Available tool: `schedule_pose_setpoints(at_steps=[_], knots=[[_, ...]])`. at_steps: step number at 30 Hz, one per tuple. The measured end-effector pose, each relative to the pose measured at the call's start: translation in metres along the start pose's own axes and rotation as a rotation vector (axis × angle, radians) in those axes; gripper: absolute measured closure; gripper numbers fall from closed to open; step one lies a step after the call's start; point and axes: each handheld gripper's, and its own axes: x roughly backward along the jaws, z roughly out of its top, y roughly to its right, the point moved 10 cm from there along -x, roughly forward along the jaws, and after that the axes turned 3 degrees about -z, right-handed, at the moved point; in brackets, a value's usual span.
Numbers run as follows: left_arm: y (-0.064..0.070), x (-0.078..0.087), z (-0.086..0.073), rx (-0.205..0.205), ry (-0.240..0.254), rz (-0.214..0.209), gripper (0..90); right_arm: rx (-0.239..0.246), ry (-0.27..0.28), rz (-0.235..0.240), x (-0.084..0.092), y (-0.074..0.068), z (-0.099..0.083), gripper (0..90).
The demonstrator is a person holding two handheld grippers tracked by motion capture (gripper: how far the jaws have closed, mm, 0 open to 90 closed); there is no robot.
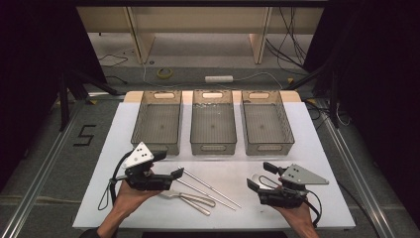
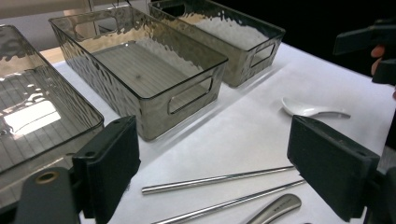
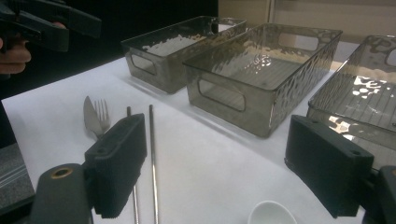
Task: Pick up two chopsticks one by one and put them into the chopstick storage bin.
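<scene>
Worktop (image 1: 307, 148): white sheet, lying across frame centre in high view, carrying all items.
L tongs (image 1: 167, 165): sitting lower left of high view, held in person's hand; jaws standing wide apart, gripping nothing; hovering just above chopstick ends.
R tongs (image 1: 261, 175): sitting lower right of high view, hand coming in from bottom edge; jaws gaping wide, nothing between pads; spoon lying just beside them.
Chopsticks (image 1: 210, 189): 2 metal sticks, lying side by side, running diagonally at lower centre of high view, btwn the two tongs; showing low centre in left gripper view (image 2: 217, 179).
Fork (image 1: 190, 197): lying lower centre w/ knife, below chopsticks, handles pointing right; tines showing mid-left in right gripper view (image 3: 102, 115).
Knife (image 3: 91, 116): blade lying touching fork, mid-left of right gripper view.
Spoon (image 2: 310, 109): white, resting on worktop at right of left gripper view; bowl showing at bottom edge of right gripper view (image 3: 272, 214).
Bins (image 1: 213, 124): 3 smoky clear trays w/ cut-out handles, standing in a row at upper centre of high view, apart from cutlery; insides looking bare.
</scene>
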Motion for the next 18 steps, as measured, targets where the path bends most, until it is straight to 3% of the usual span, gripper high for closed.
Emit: schedule_pose_setpoints(at_steps=[7,10,18], knots=[[0.001,-0.018,0.002,-0.116,-0.173,-0.011,20.6,-0.004,-0.011,0.002,-0.002,0.0,-0.001,21.6],[0.004,-0.028,-0.001,-0.174,-0.272,-0.029,21.4,-0.006,-0.021,0.006,-0.003,0.0,-0.003,21.6],[0.004,-0.049,-0.009,-0.249,-0.417,-0.065,27.1,-0.005,-0.04,0.015,-0.005,-0.001,-0.006,21.6]])
